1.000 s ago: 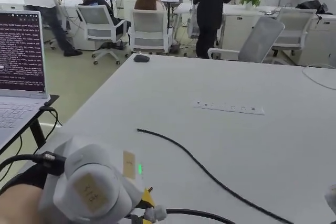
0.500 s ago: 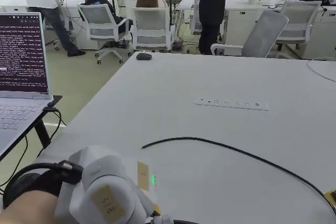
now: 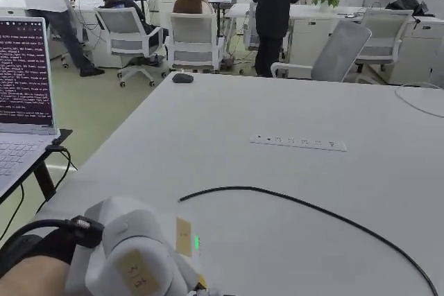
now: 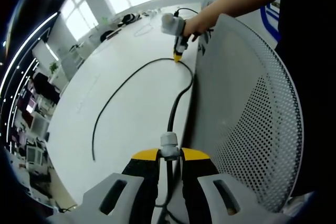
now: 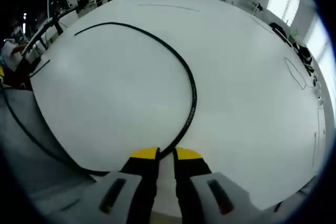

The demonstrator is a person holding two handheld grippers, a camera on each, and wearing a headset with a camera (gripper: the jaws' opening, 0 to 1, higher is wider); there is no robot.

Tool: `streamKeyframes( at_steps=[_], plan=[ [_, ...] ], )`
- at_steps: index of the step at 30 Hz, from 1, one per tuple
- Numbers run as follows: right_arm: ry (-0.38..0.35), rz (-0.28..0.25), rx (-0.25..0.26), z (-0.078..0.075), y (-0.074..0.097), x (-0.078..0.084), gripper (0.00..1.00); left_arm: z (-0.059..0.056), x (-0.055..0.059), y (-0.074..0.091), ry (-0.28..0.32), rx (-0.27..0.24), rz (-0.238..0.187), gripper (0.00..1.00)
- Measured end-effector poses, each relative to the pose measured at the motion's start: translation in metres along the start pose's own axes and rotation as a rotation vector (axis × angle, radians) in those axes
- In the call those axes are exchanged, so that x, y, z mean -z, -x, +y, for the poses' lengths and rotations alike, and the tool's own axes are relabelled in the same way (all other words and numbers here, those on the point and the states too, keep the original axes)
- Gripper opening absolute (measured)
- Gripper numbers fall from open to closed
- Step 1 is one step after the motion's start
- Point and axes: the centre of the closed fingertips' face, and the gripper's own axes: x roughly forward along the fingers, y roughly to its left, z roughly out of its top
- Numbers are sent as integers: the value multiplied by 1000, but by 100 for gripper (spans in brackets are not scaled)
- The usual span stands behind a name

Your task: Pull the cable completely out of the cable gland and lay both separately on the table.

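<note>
A long black cable (image 3: 291, 202) lies in a loose arc on the white table (image 3: 229, 123), its free end at the left. In the left gripper view my left gripper (image 4: 169, 156) is shut on a grey-white cable gland (image 4: 169, 145), with the cable (image 4: 176, 100) running through the gland and on across the table edge. Farther along, my right gripper (image 4: 178, 56), held in a hand, pinches the same cable. In the right gripper view its yellow-tipped jaws (image 5: 166, 155) are shut on the cable (image 5: 191, 98). The left gripper's grey housing (image 3: 132, 254) sits at the bottom left of the head view.
A laptop (image 3: 24, 74) stands on a side stand to the left. A flush socket strip (image 3: 298, 143) is set in the table's middle, a mouse (image 3: 182, 78) lies at the far edge, and a thin white cable (image 3: 416, 98) at the far right. A perforated chair back (image 4: 247, 103) is close beside my left gripper.
The cable on the table has gone from a straight diagonal to a wide arc, its free end sliding nearer to me. The left gripper sits lower in the head view.
</note>
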Motion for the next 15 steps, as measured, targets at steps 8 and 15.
streamKeyframes(
  at_steps=[8,15],
  plan=[
    [-24,-104,49,-20,-6,-32,7,-6,-14,0,-1,25,-23,16],
    [7,-169,-17,-14,2,-70,7,-10,-13,-3,8,42,-15,16]
  ],
)
